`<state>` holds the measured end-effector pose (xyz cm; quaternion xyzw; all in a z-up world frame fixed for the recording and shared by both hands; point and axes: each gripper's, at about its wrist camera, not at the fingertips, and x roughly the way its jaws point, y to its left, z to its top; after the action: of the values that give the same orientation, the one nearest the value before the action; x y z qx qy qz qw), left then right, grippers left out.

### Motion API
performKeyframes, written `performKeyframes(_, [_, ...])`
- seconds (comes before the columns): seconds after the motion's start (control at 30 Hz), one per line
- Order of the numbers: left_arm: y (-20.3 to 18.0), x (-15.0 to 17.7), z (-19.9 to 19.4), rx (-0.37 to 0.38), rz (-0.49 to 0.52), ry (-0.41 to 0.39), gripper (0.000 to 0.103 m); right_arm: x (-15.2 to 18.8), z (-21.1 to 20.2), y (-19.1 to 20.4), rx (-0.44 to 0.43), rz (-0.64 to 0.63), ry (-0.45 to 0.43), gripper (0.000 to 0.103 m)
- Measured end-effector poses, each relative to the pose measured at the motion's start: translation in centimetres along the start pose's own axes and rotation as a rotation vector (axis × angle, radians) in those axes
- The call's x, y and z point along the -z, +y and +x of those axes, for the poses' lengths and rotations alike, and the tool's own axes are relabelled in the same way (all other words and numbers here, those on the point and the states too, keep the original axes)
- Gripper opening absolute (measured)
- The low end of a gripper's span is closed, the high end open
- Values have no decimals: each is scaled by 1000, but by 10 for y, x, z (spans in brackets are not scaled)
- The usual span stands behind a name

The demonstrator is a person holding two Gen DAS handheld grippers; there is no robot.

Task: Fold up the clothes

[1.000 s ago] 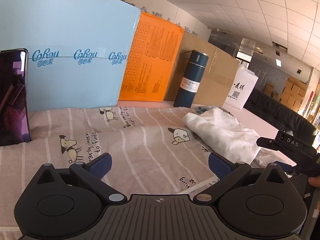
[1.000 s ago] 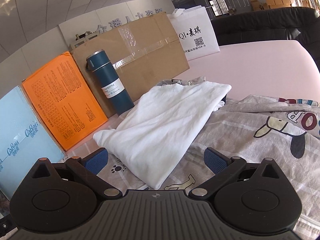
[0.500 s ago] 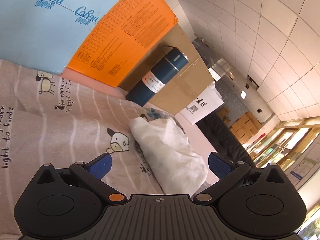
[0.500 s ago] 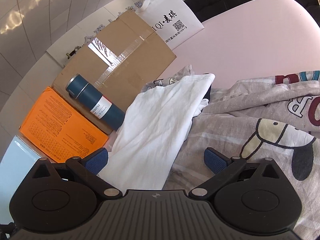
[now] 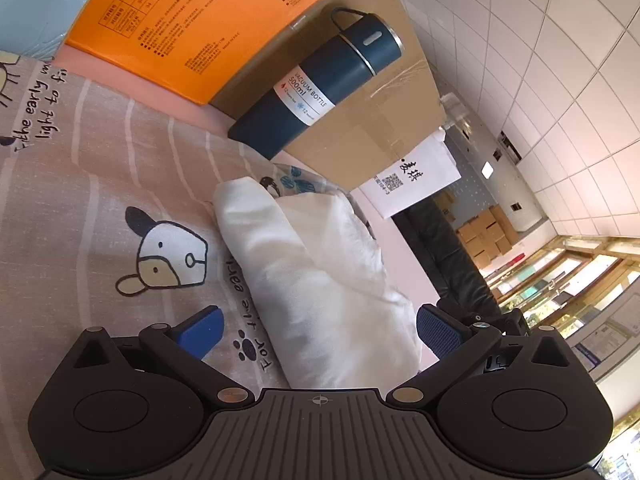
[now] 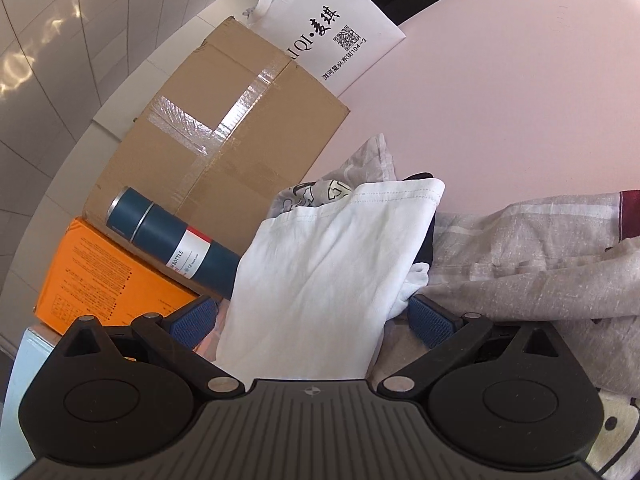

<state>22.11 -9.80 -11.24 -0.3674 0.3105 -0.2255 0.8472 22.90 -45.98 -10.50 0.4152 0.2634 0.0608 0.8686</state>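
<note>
A white garment [image 5: 320, 280], soft and loosely folded into a long, rumpled bundle, is seen lying on a grey striped sheet [image 5: 100, 200] printed with cartoon dogs and black lettering. From the right wrist view the same garment [image 6: 332, 264] is shown as smooth cotton with a stitched hem at its far edge, and a dark piece of cloth is glimpsed beneath that edge.

The left gripper [image 5: 318, 330] is held with its blue ribbed pads wide apart, one over the sheet and one past the bundle's far side, with the garment lying between them. The right gripper [image 6: 312, 318] is likewise spread, and the garment's near end is framed by its pads; whether cloth is touched by either pad cannot be told.

Behind the garment a dark blue cylindrical bottle [image 5: 320, 80] with a metal band and a white label is stood against a taped cardboard box [image 6: 224, 120]. An orange printed box [image 5: 192, 8] and a white paper bag [image 6: 332, 28] are set beside it on the pale pink table [image 6: 520, 100].
</note>
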Motion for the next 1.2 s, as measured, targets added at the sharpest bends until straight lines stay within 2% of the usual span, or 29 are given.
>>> performKeyframes(0.07, [-3, 0, 12, -2, 11, 6, 103, -3, 7, 2, 0, -10, -2, 103])
performKeyframes(0.2, [-6, 8, 25, -14, 101, -26, 101, -3, 24, 5, -1, -26, -38, 103])
performKeyframes(0.23, [-6, 10, 24, -18, 130, -37, 100, -1, 26, 6, 3, -34, -49, 99])
performKeyframes(0.27, [-7, 11, 24, -24, 155, -42, 92, 1, 27, 8, 8, -43, -61, 94])
performKeyframes(0.3, [-8, 12, 24, -34, 177, -46, 76, 3, 27, 10, 15, -57, -72, 79])
performKeyframes(0.33, [-9, 13, 23, -51, 196, -49, 67, 5, 27, 12, 22, -71, -83, 59])
performKeyframes(0.37, [-10, 14, 23, -68, 220, -56, 51, 6, 26, 14, 32, -94, -94, 50])
performKeyframes(0.4, [-12, 14, 21, -76, 245, -66, 36, 9, 25, 15, 41, -126, -109, 36])
performKeyframes(0.43, [-13, 15, 18, -67, 252, -74, 34, 11, 22, 17, 37, -152, -122, 26])
performKeyframes(0.5, [-14, 15, 11, -51, 268, -96, 24, 16, 14, 23, 8, -199, -149, 18])
performKeyframes(0.6, [-22, 14, -8, -30, 305, -161, 21, 21, -1, 38, -64, -258, -186, 16])
performKeyframes(0.73, [-32, 8, -44, 13, 306, -243, 21, 24, -23, 65, -182, -255, -177, 15])
performKeyframes(0.83, [-34, 6, -82, 18, 295, -288, 21, 26, -43, 86, -279, -252, -172, 15])
performKeyframes(1.0, [-31, 15, -155, -53, 333, -322, 21, 40, -66, 107, -388, -259, -77, 15])
performKeyframes(1.2, [-24, 33, -242, -204, 386, -342, 21, 88, -71, 122, -494, -262, 105, 15])
